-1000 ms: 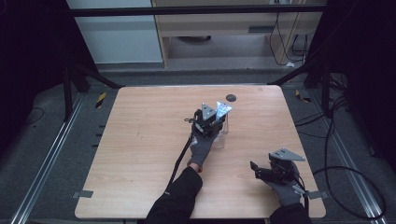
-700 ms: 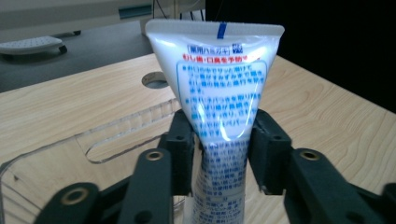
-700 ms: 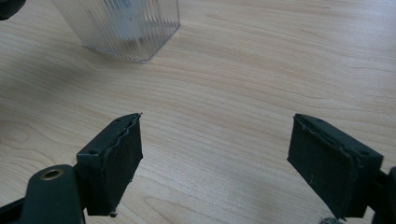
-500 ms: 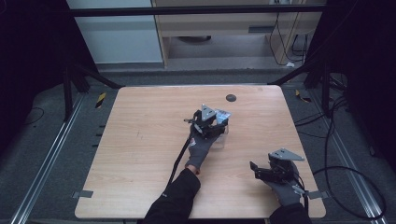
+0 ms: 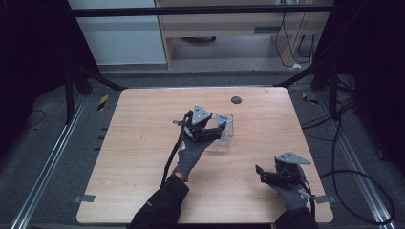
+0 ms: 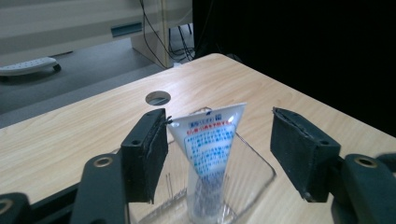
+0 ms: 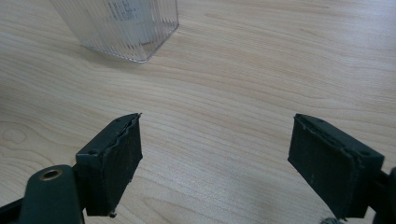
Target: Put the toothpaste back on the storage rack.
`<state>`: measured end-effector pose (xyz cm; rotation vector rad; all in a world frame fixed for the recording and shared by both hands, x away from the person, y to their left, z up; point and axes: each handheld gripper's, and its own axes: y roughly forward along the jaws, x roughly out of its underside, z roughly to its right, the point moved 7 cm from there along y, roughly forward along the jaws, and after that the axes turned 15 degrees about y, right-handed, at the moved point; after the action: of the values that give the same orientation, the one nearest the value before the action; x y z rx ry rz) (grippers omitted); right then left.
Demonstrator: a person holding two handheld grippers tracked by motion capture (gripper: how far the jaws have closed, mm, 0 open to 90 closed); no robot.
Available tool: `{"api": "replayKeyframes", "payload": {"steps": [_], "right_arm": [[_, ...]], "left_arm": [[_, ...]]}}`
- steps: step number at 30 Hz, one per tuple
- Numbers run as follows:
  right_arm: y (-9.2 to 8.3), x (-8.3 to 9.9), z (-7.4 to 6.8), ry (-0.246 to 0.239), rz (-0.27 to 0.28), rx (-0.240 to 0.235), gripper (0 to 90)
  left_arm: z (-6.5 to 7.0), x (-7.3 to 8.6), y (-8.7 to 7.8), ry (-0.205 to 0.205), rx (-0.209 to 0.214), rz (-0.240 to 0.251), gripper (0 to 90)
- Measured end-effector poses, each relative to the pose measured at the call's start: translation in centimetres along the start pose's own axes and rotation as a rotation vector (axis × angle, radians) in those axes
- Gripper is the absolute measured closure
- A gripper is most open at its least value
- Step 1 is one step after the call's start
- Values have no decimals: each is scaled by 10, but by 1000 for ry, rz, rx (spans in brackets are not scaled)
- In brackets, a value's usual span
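Tube, unreadable red-and-blue label

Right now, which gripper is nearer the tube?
Left. The left gripper is open with its jaws either side of the tube, which stands in a clear cup. The right gripper is open, off at the table's near right corner, well away.

On the worktop stands one clear ribbed container holding one white tube. Two claws: the left claw at the container, the right claw near right. One round hole far.
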<state>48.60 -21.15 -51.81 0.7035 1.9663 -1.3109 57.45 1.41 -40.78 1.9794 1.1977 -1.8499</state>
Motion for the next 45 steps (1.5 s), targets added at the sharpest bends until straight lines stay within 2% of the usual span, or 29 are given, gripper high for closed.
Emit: {"api": "replayKeyframes", "payload": {"steps": [2, 7, 11, 18, 22, 30, 37, 42, 45], "right_arm": [[0, 0, 0, -4, 0, 1, 170], [0, 0, 0, 2, -1, 3, 167], [0, 0, 0, -4, 1, 8, 166], [0, 0, 1, -4, 1, 14, 164], [1, 1, 1, -4, 1, 19, 163], [0, 1, 2, 2, -1, 24, 161], [0, 2, 3, 2, -2, 25, 160], [-1, 2, 4, 14, -6, 25, 157], [-1, 2, 6, 3, -1, 32, 156]], "left_arm": [[-1, 1, -9, 11, -3, -15, 330], [-7, 11, -30, 4, -1, -27, 312], [-13, 29, -46, -5, -12, -46, 309], [-21, 59, -72, 4, -53, -86, 305], [-26, 70, -85, -3, -74, -82, 305], [-30, 94, -107, -6, -86, -117, 295], [-34, 114, -124, -13, -124, -137, 276], [-37, 132, -135, -22, -150, -164, 265], [-42, 142, -143, -27, -170, -186, 259]]}}
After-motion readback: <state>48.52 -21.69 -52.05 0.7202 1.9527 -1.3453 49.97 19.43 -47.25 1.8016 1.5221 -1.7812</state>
